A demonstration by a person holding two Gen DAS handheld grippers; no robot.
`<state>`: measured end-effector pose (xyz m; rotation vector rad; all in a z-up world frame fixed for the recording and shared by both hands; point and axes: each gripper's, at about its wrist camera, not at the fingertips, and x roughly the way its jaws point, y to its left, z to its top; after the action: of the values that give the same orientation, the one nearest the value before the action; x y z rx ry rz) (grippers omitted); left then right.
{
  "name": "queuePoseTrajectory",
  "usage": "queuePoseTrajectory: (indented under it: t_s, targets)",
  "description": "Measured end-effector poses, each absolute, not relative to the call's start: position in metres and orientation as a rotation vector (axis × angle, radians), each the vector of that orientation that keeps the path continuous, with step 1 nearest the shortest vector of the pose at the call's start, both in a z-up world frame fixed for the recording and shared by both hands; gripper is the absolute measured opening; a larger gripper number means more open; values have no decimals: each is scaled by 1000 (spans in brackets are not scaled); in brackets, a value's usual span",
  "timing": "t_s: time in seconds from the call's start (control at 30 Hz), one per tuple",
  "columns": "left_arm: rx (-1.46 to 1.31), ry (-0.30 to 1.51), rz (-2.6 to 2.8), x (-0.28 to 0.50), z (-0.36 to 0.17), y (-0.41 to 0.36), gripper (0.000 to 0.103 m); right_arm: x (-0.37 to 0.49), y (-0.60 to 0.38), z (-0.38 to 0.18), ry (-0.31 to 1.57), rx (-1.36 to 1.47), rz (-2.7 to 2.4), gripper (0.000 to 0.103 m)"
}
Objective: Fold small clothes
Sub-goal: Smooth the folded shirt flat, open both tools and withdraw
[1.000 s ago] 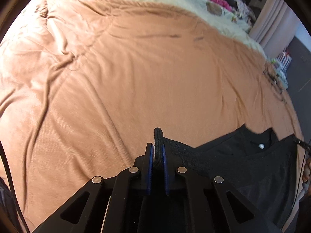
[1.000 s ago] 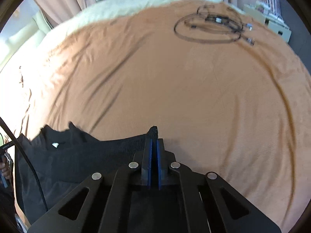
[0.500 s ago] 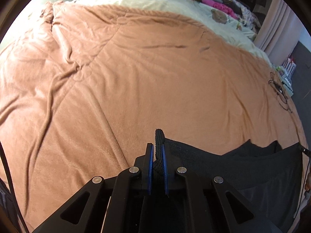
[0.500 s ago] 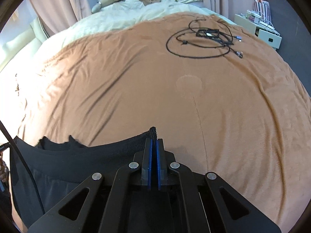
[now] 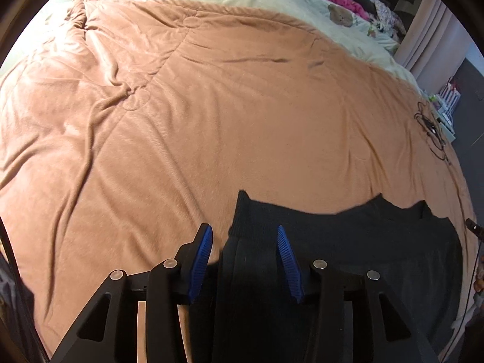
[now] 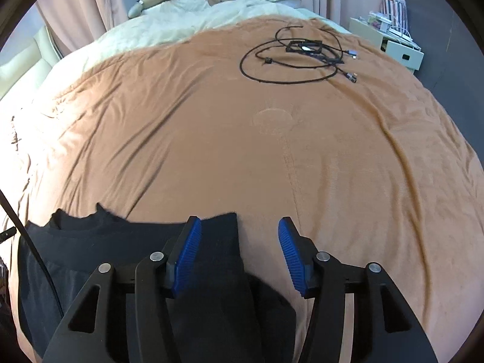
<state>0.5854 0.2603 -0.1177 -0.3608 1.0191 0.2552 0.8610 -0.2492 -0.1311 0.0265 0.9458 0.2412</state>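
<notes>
Jaws of both the left gripper (image 5: 244,236) and right gripper (image 6: 239,230) are opening, pads clear of the black knit garment (image 5: 348,242) lying folded over on the rust-brown bedspread (image 5: 211,115), further folds likely remaining.

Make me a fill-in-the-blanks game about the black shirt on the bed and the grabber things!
1. The black shirt lies on a blanket whose colour is ____.
2. The pads on the right gripper are coloured ____.
3. Far across the blanket lies a tangle of black ____.
4. The left gripper is opening, so nothing is ____ the shirt.

Missing words: orange-brown; blue; cables; squeezing
</notes>
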Motion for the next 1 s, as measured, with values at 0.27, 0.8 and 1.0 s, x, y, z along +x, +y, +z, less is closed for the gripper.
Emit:
queuePoseTrajectory:
  t_s: [0.27, 0.8, 1.0]
  targets:
    - [-360, 1012, 255, 532, -97, 254, 47, 800, -264, -113, 941, 2, 292, 51]
    - [-418, 1092, 307, 426, -141, 228, 47, 705, -301, -115, 1003, -7, 295, 51]
    - [-463, 1102, 330, 385, -160, 219, 47, 673, -308, -130, 1030, -47, 273, 51]
